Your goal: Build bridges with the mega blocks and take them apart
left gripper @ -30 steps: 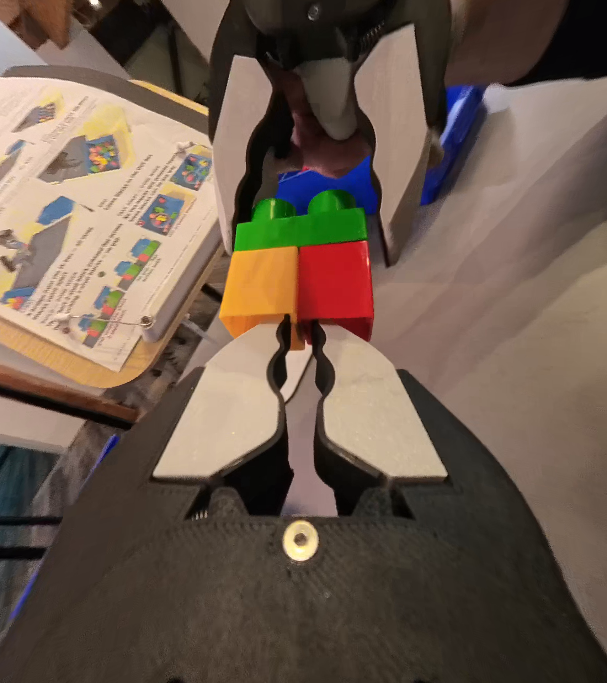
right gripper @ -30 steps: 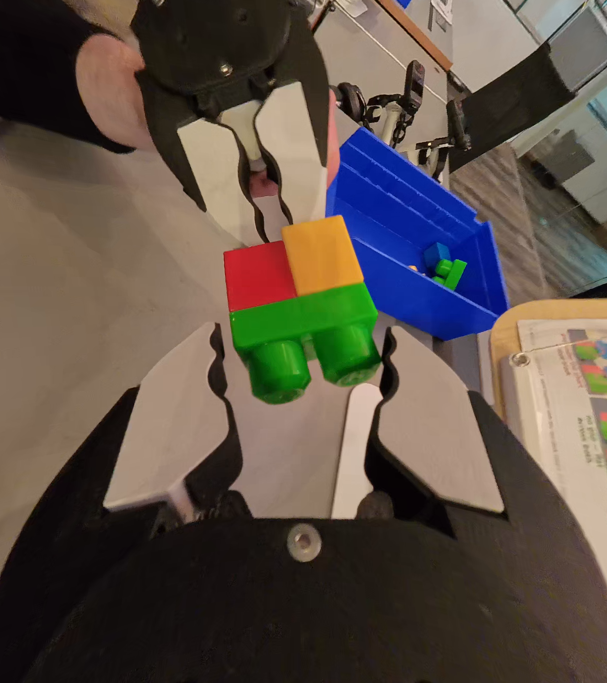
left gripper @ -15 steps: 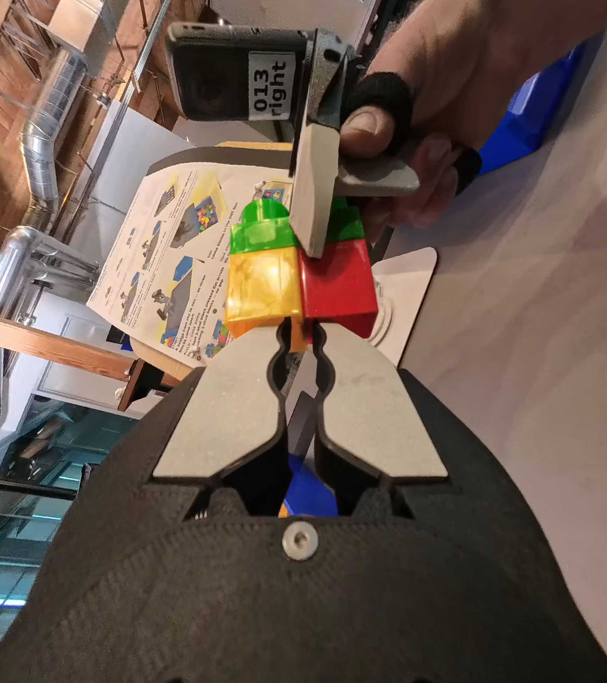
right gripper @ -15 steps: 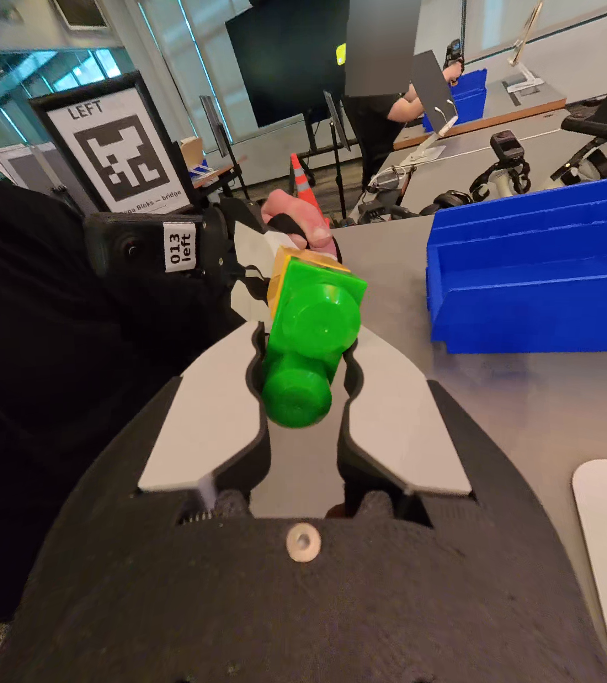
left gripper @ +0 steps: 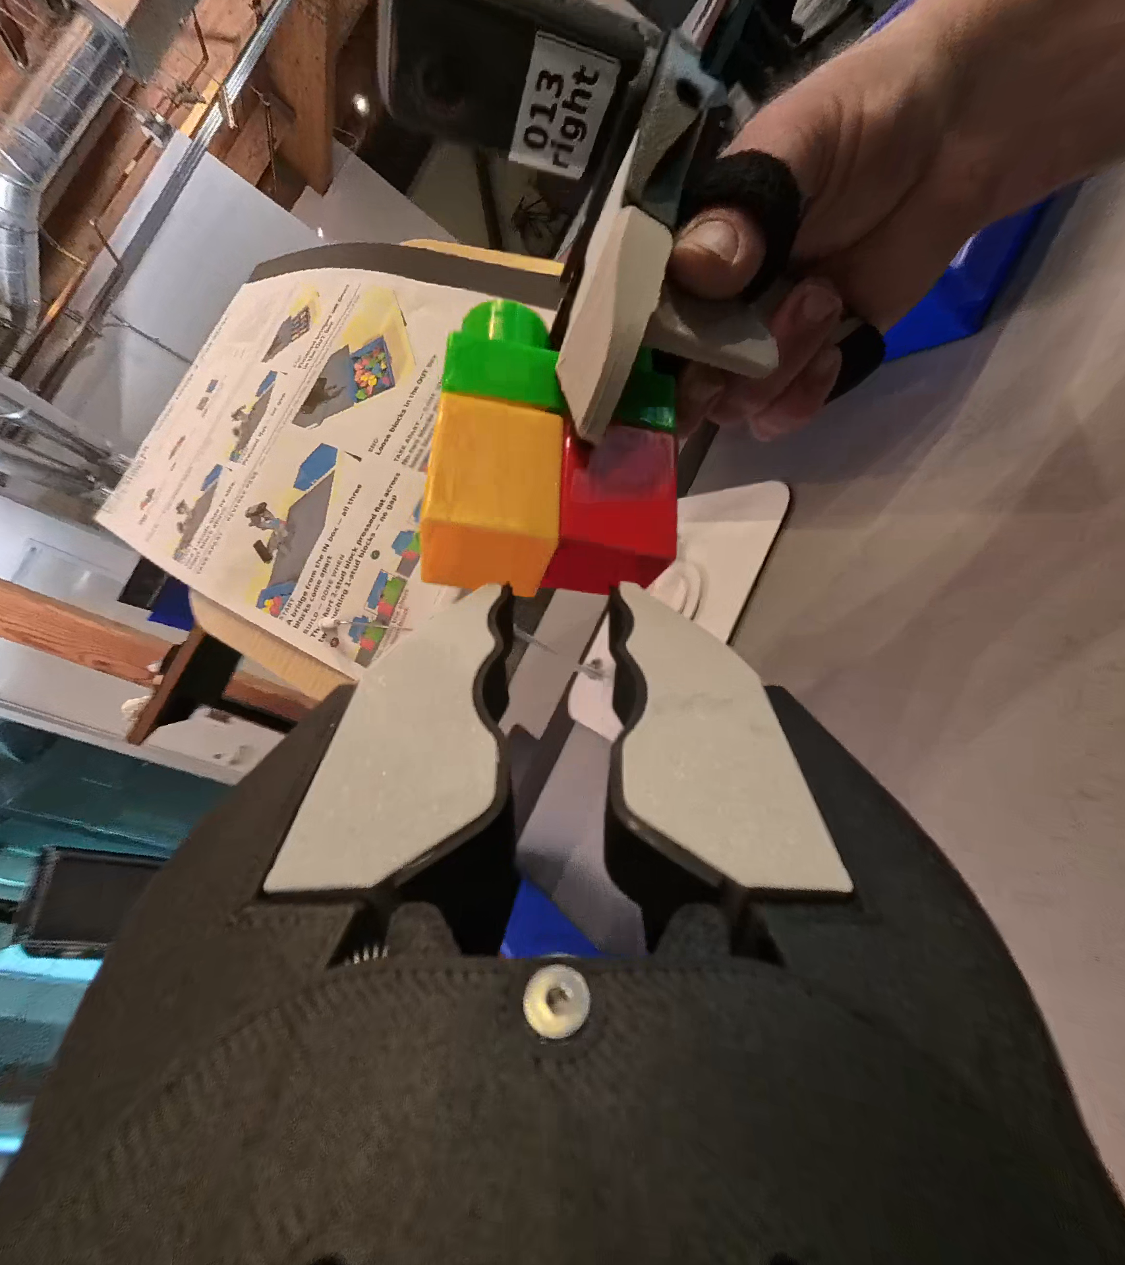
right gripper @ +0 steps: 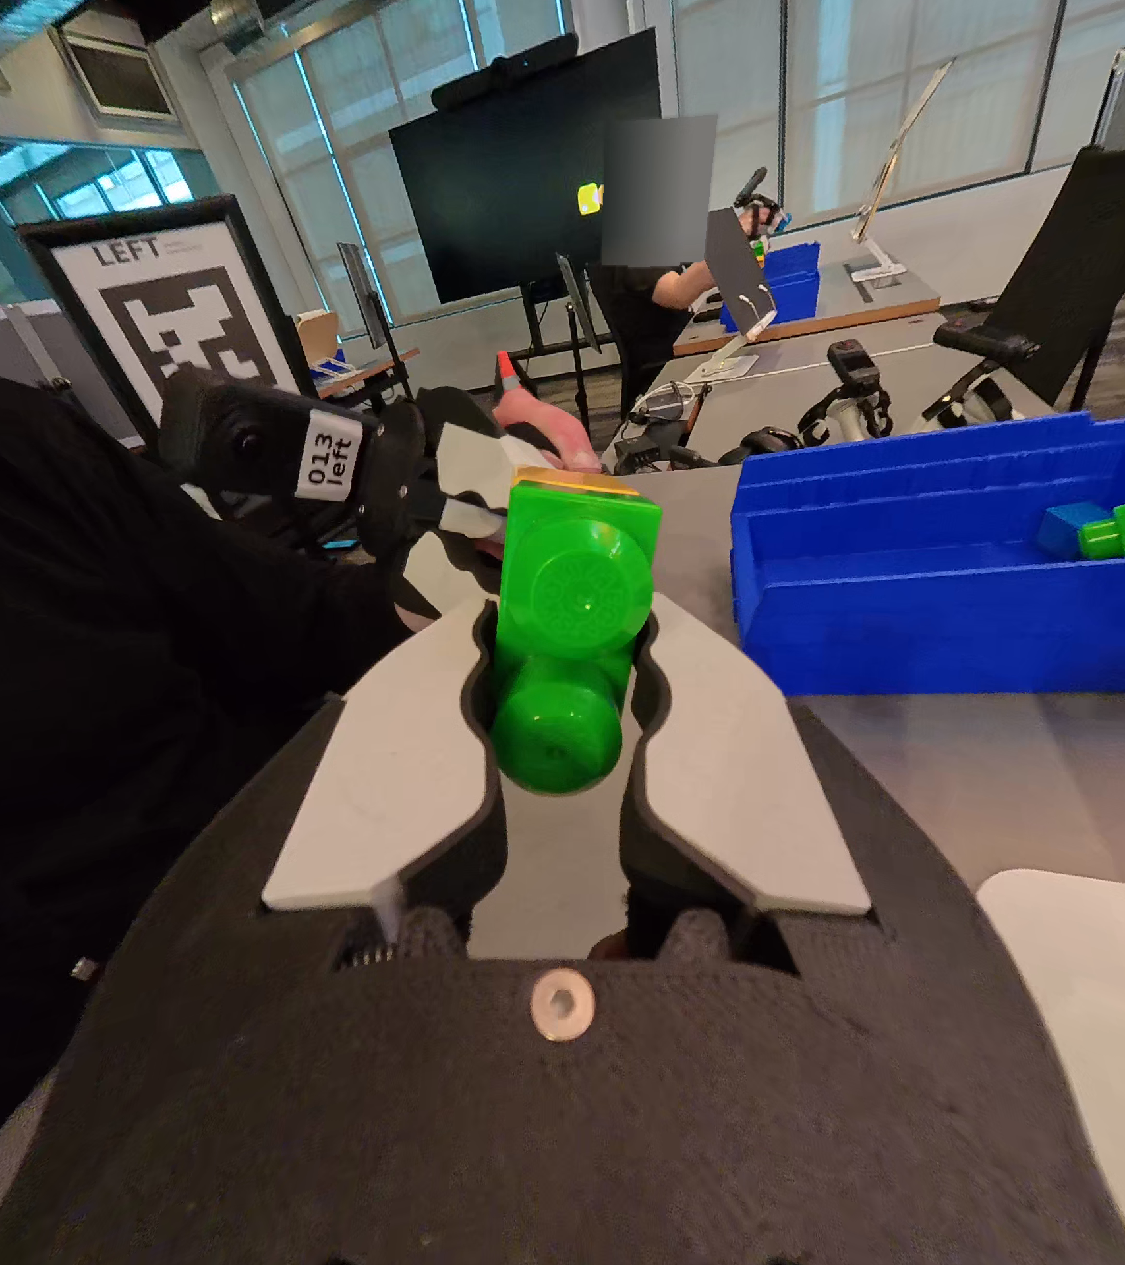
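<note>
Above grey table (right gripper: 703,527): right gripper (right gripper: 563,674) pinches green block (right gripper: 573,595) of 3-block bridge. Left gripper (left gripper: 559,595) spread, tips at orange block (left gripper: 487,493) and red block (left gripper: 621,520). Both grippers bear white labels; printed sheet (left gripper: 285,438) behind.

A second ago the right tool (right gripper: 563,657) stood wide around the green block (right gripper: 573,616); now its pads press on that block's sides. The left tool (left gripper: 556,595), earlier pinched on the inner walls of the orange block (left gripper: 487,493) and red block (left gripper: 617,506), has parted and stands just short of them.
</note>
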A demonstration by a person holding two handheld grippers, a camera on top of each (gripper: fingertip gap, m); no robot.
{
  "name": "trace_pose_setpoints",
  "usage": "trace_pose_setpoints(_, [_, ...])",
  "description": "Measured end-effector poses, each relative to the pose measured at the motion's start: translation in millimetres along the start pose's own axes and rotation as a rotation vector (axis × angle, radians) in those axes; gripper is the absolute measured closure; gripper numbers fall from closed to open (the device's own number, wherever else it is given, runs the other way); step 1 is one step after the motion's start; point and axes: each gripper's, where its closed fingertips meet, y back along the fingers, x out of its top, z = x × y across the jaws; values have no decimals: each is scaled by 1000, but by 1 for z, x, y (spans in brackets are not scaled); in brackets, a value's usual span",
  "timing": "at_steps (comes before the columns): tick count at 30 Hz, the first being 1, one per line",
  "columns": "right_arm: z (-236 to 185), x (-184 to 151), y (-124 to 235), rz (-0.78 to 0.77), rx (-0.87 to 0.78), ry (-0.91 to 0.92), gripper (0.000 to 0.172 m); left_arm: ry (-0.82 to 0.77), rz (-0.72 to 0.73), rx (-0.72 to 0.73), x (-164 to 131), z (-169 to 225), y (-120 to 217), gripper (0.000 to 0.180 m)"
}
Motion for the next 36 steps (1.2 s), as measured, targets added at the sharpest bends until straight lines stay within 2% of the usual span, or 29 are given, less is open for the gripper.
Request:
trace_pose_setpoints(6, [-6,9,6,37,8,87,134,367,184,-104,5,-15,16,145])
trace_pose_setpoints(10, [-15,5,0,12,17,173,134,679,371,-289,29,-15,16,134])
trace_pose_setpoints(13, [-22,3,-4,-5,18,232,134,823,453,-416,41,-8,14,138])
trace_pose_setpoints(15, [-24,3,-5,-11,18,254,134,898,499,-451,43,-9,15,146])
trace_pose_setpoints(30, [-22,-15,-11,-189,-37,329,133,879,508,-487,42,-3,18,148])
trace_pose_setpoints(33, [-22,-7,-7,-154,-65,367,124,904,521,-490,41,-5,19,148])
trace_pose_setpoints(36, [-22,-1,-4,-123,-60,365,133,888,518,-480,42,-6,19,148])
